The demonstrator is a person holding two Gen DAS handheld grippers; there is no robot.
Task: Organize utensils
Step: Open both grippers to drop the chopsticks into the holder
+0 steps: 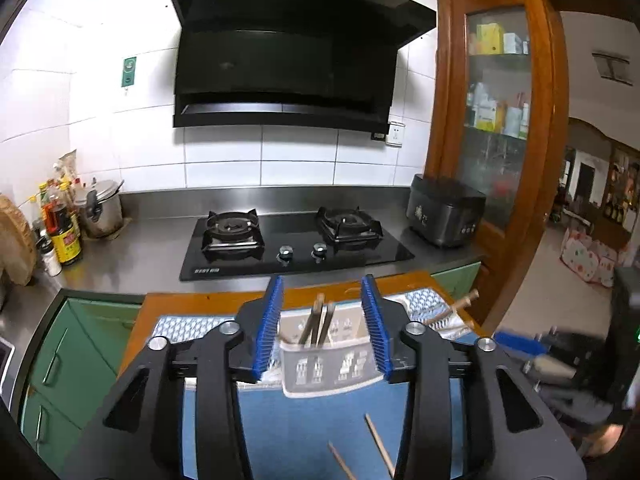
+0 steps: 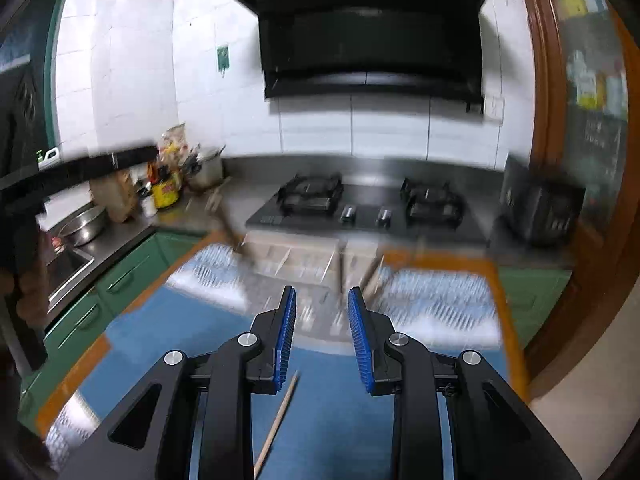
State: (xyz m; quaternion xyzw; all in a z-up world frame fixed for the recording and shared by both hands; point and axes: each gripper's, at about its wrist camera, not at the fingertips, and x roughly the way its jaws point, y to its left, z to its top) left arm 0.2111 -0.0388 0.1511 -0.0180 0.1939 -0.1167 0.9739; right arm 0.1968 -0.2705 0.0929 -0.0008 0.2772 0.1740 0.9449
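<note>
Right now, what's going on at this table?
A person is sorting utensils with two handheld grippers. The left gripper is open in front of the holder, which already has utensils standing in it. The right gripper is open and empty above the blue mat. Loose chopsticks lie on the mat.

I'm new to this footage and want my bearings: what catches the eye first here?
The big black range hood dominates the white-tiled wall above a two-burner gas stove. Nearer, on a blue mat, a pale utensil holder with chopsticks standing in it sits between the left gripper's open blue pads, and loose chopsticks lie on the mat in front.
</note>
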